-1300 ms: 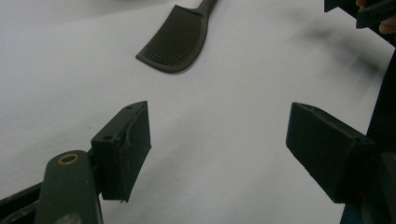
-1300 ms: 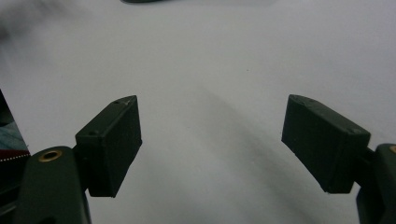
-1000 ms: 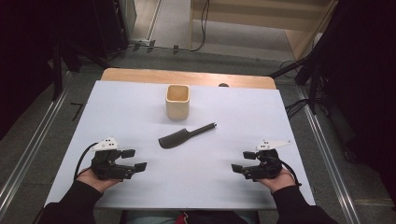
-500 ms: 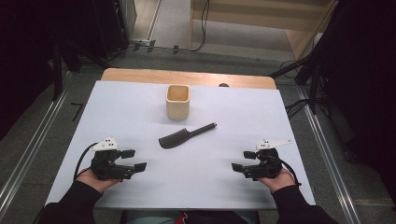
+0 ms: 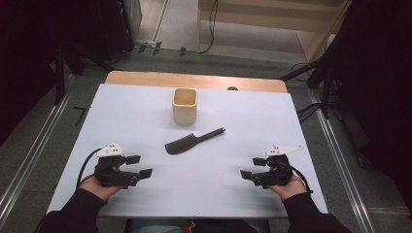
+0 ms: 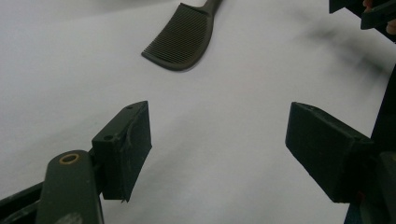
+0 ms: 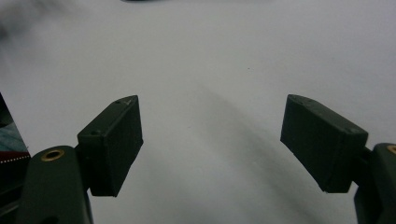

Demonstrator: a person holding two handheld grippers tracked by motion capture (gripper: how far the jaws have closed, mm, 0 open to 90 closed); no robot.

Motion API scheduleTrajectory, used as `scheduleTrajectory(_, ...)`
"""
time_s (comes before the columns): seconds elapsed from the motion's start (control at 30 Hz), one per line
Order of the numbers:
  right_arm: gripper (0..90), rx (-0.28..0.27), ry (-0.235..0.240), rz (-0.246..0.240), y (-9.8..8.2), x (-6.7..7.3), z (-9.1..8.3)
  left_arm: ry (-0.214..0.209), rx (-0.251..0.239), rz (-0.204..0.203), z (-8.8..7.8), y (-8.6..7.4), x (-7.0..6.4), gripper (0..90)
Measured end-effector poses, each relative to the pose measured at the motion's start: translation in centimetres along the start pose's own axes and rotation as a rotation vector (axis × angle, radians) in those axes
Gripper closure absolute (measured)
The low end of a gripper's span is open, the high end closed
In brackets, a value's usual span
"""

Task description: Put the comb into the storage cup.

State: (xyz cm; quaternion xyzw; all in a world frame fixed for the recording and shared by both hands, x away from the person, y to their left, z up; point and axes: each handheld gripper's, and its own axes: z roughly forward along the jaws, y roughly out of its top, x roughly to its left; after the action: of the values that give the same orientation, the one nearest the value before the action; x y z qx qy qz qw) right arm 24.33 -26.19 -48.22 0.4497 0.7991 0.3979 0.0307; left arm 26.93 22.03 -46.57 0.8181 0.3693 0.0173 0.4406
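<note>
A black comb lies flat near the middle of the white table, its handle pointing up and to the right. Behind it stands a small beige square cup, upright. My left gripper rests at the near left, open, with nothing between its jaws. In the left gripper view the comb lies ahead of that gripper, apart from it. My right gripper rests at the near right, open and empty. Bare table shows between its jaws in the right gripper view.
A wooden strip runs along the table's far edge. Metal rails flank both sides on the floor, with cables at the far right. The other hand's gripper shows at the top right of the left gripper view.
</note>
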Motion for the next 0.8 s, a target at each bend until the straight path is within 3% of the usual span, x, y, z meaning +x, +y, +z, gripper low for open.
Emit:
scheduleTrajectory(0.33,19.7,0.0,0.011,0.0,0.1,-0.2,0.0,0.006,-0.004,-0.002,-0.2,0.0,0.1,23.0)
scheduleTrajectory(0.53,21.5,-0.02,0.03,0.001,0.9,-0.8,-0.4,0.005,-0.001,-0.003,-0.2,-0.1,0.2,23.0)
scheduleTrajectory(0.8,21.3,-0.03,0.023,0.001,1.7,-0.9,-0.4,0.008,0.004,0.0,-0.1,-0.1,0.1,23.0)
